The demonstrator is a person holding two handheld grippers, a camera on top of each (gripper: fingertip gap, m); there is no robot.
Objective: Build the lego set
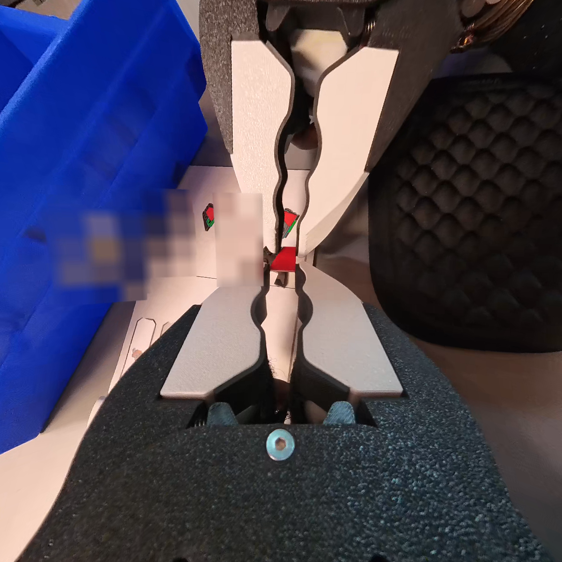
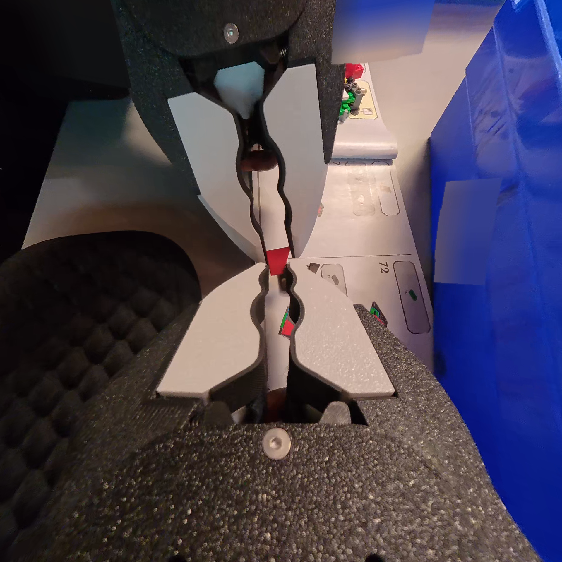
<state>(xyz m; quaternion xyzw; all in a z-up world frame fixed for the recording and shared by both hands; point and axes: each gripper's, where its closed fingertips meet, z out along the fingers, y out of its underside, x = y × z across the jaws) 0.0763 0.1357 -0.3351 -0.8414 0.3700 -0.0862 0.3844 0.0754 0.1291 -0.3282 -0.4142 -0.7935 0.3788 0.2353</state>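
Note:
A small red lego brick (image 1: pixel 283 258) with a dark part (image 1: pixel 278 278) under it is held in the air between the tips of both grippers, which meet nose to nose. My left gripper (image 1: pixel 282 273) is shut on the near end of this piece. My right gripper (image 1: pixel 289 246) comes in from above and is shut on the far end. In the right wrist view the red brick (image 2: pixel 277 261) sits between my right gripper (image 2: pixel 277 269) and my left gripper (image 2: pixel 276 248). The piece hangs over an open instruction booklet (image 2: pixel 365 243).
A blue storage bin (image 1: pixel 91 152) stands close on one side, also in the right wrist view (image 2: pixel 501 273). A black quilted case (image 1: pixel 471 213) lies on the other side (image 2: pixel 76 304). A small green and grey lego build (image 2: pixel 352 94) stands on the booklet farther back. Only a small space, under 4 cm, lies between the two pairs of fingers. From either gripper's tips it is about 10 cm to the black quilted case (image 1: pixel 471 213). It turns up in the right wrist view (image 2: pixel 102 344) as well.

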